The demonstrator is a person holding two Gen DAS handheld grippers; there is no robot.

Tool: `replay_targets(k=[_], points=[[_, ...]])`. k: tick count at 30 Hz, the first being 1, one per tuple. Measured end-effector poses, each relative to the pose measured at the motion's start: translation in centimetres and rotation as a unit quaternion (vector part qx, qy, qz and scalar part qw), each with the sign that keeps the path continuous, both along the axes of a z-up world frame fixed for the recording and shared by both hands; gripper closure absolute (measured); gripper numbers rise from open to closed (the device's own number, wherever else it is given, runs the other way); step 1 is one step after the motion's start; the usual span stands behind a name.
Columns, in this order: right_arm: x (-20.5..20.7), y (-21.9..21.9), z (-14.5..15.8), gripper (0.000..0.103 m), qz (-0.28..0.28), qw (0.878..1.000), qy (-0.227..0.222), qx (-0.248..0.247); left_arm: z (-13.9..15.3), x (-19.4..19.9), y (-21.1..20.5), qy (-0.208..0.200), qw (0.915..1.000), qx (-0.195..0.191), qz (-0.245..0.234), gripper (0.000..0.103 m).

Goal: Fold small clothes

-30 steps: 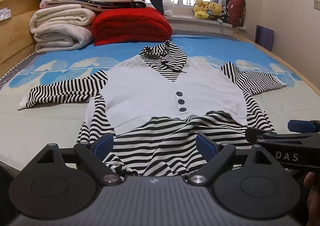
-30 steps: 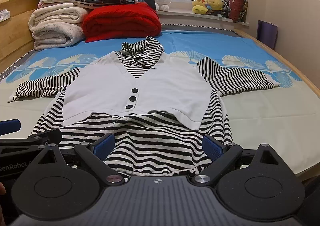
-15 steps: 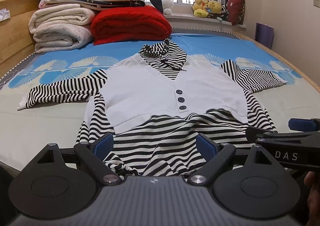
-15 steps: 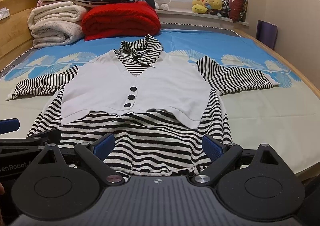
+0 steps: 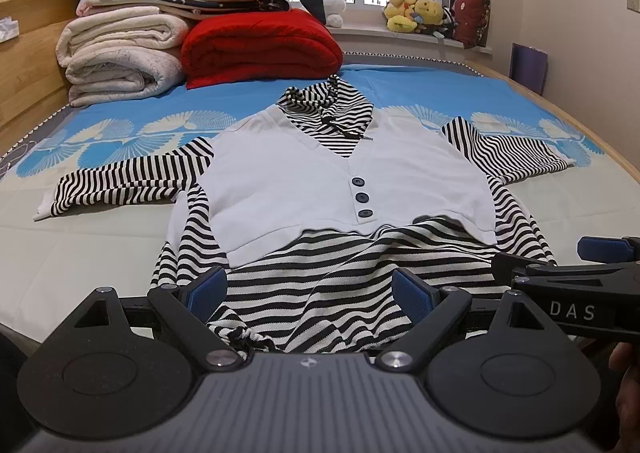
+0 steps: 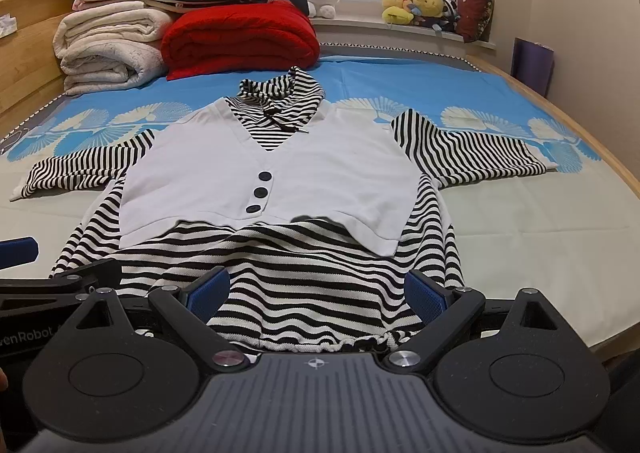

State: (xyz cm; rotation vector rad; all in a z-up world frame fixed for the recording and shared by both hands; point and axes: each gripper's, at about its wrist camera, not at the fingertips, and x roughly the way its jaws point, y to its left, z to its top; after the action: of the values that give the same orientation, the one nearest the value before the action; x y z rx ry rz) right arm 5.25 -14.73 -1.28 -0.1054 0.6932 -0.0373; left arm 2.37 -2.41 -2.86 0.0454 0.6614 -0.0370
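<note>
Lying flat on the bed, the striped top is facing both grippers. Left gripper and right gripper are hovering spread wide at its hem, gripping nothing.

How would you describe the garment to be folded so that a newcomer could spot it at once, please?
On the bed, in front of the red blanket, lies the striped top, spread flat with sleeves out. Only it has black-and-white stripes, with a white vest panel and three dark buttons.

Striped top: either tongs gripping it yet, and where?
Nothing held. Left tongs and right tongs are both open, poised at the hem of the striped top, which lies flat on the bed.
</note>
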Motion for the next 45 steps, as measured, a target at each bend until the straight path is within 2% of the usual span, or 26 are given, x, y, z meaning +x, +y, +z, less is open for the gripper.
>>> replay_targets(k=[6, 11, 15, 20, 22, 24, 25, 26, 27, 28, 29, 30, 32, 34, 35, 36, 38, 40, 42, 44, 45], points=[[0.3, -0.3, 0.6, 0.01, -0.006, 1.0, -0.006, 0.005, 0.1, 0.1, 0.2, 0.0, 1.0, -0.004, 0.004, 0.011], [1.6, -3.4, 2.1, 0.017, -0.044, 0.998, -0.031, 0.021, 0.5, 2.5, 2.6, 0.013, 0.9992, 0.002, 0.038, 0.011], [4.2, -7.2, 0.7, 0.017, -0.118, 0.993, 0.0, 0.026, -1.3, 6.4, 5.8, 0.068, 0.993, 0.006, 0.097, 0.011], [6.5, -11.2, -3.6, 0.023, -0.21, 0.974, 0.079, 0.041, -5.8, 10.0, 9.7, 0.16, 0.9726, 0.007, 0.168, 0.011], [6.7, -12.0, -5.2, 0.031, -0.225, 0.967, 0.107, 0.051, -7.4, 10.4, 11.2, 0.192, 0.9628, 0.009, 0.191, 0.018], [6.5, -12.7, -6.5, 0.048, -0.232, 0.961, 0.131, 0.07, -8.7, 10.3, 12.8, 0.219, 0.9534, -0.013, 0.207, 0.032], [6.5, -13.0, -6.9, 0.053, -0.233, 0.959, 0.14, 0.082, -8.9, 9.8, 13.3, 0.224, 0.9519, -0.029, 0.207, 0.042], [6.4, -13.1, -7.1, 0.06, -0.234, 0.957, 0.146, 0.094, -9.0, 9.5, 13.7, 0.223, 0.9523, -0.053, 0.201, 0.061], [6.4, -13.2, -7.2, 0.071, -0.232, 0.956, 0.147, 0.105, -8.7, 9.3, 13.9, 0.219, 0.9553, -0.067, 0.186, 0.088], [6.3, -13.1, -7.1, 0.077, -0.225, 0.957, 0.145, 0.112, -8.3, 9.1, 13.8, 0.216, 0.9595, -0.064, 0.17, 0.095], [6.2, -12.9, -6.7, 0.092, -0.219, 0.959, 0.14, 0.11, -7.7, 8.8, 13.5, 0.206, 0.9641, -0.048, 0.161, 0.094], [6.1, -12.7, -6.3, 0.095, -0.214, 0.963, 0.133, 0.099, -7.2, 8.3, 13.4, 0.196, 0.9671, -0.022, 0.161, 0.094], [5.8, -12.2, -5.7, 0.095, -0.208, 0.967, 0.127, 0.073, -6.7, 7.3, 13.7, 0.196, 0.9672, -0.014, 0.161, 0.094], [6.0, -12.2, -6.3, 0.095, -0.213, 0.963, 0.147, 0.07, -7.1, 6.8, 13.6, 0.219, 0.9626, -0.012, 0.159, 0.094], [6.2, -12.4, -6.5, 0.094, -0.219, 0.961, 0.155, 0.068, -7.3, 6.7, 13.7, 0.231, 0.9605, -0.01, 0.155, 0.09], [6.3, -12.5, -6.5, 0.086, -0.225, 0.96, 0.154, 0.064, -7.2, 6.6, 13.5, 0.229, 0.9607, -0.003, 0.156, 0.083], [6.2, -12.1, -5.3, 0.079, -0.229, 0.963, 0.129, 0.051, -5.8, 6.5, 13.0, 0.194, 0.9683, 0.004, 0.157, 0.078], [5.8, -11.1, -3.6, 0.075, -0.218, 0.972, 0.081, 0.033, -3.7, 5.8, 12.0, 0.133, 0.9803, 0.03, 0.143, 0.073], [5.6, -9.9, -2.7, 0.06, -0.189, 0.981, 0.049, 0.021, -2.7, 5.6, 10.8, 0.1, 0.9874, 0.04, 0.116, 0.072], [5.9, -9.2, -3.2, 0.055, -0.158, 0.985, 0.069, 0.033, -3.1, 5.7, 10.3, 0.119, 0.9884, 0.012, 0.094, 0.072], [6.3, -9.2, -4.1, 0.054, -0.149, 0.983, 0.1, 0.043, -4.1, 6.1, 10.5, 0.153, 0.984, -0.011, 0.09, 0.072]])
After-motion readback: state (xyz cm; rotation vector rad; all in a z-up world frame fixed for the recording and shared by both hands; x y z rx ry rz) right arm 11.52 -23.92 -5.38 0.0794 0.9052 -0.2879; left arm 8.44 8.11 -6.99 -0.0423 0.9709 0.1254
